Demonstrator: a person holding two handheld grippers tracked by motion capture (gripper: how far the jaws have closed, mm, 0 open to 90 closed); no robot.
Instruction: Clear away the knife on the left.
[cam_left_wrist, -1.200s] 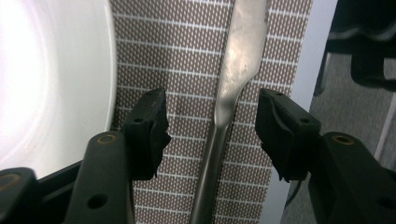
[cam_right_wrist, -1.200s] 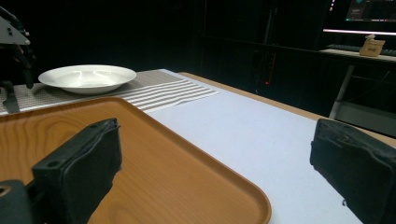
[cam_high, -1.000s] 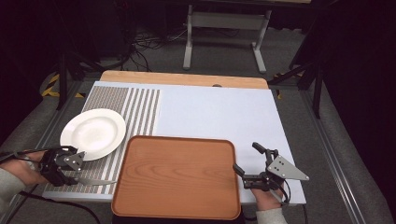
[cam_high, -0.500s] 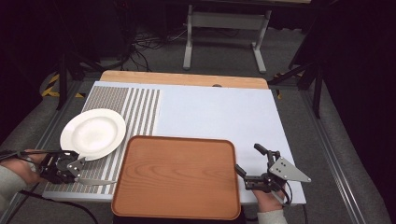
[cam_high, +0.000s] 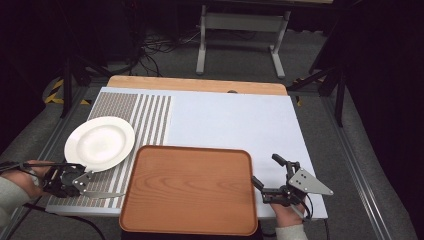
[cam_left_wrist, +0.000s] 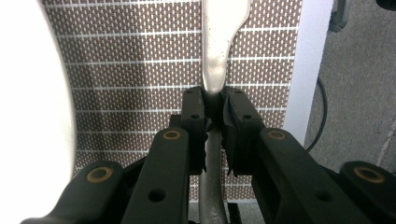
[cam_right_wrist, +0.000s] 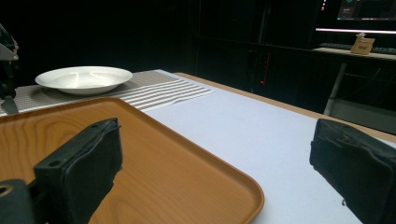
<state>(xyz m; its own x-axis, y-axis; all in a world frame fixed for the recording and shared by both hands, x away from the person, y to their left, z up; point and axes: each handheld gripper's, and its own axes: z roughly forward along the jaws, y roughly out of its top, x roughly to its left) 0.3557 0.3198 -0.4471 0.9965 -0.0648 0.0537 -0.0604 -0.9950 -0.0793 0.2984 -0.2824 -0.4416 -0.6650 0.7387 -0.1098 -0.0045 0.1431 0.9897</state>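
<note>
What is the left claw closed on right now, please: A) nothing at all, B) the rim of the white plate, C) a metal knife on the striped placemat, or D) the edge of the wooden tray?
C: in the left gripper view the left claw pinches the metal knife over the striped placemat, beside the white plate.

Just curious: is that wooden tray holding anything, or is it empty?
Empty. The tray shows only bare wood in the high view; the plate sits beside it on the striped mat.
</note>
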